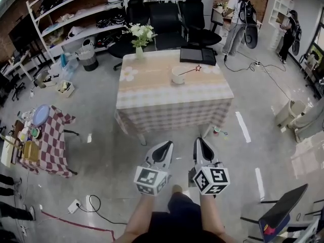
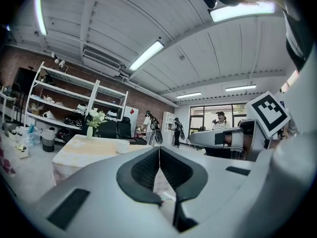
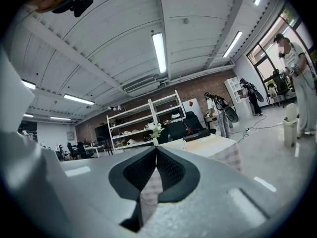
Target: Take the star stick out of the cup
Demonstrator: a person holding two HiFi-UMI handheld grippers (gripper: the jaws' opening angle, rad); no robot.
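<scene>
The left gripper [image 1: 166, 145] and right gripper [image 1: 199, 142] both have fingers [image 2: 143, 168] pressed tight together, holding nothing (no gap). The star stick [image 1: 191, 71] leans in the white cup [image 1: 177, 77] on the counter [image 1: 152, 90], well apart from both.

Table [image 1: 172, 108]: mid-floor, under a pale checked cloth.
Vase of flowers [image 1: 139, 40]: upright at the table's far left corner.
Black tray [image 1: 197, 55]: flat at its far right edge.
Office chairs [image 1: 167, 16]: just behind the table.
Side table [image 1: 53, 143]: left, red checked cloth, cluttered.
Shelves [image 1: 76, 14]: along the far left wall.
</scene>
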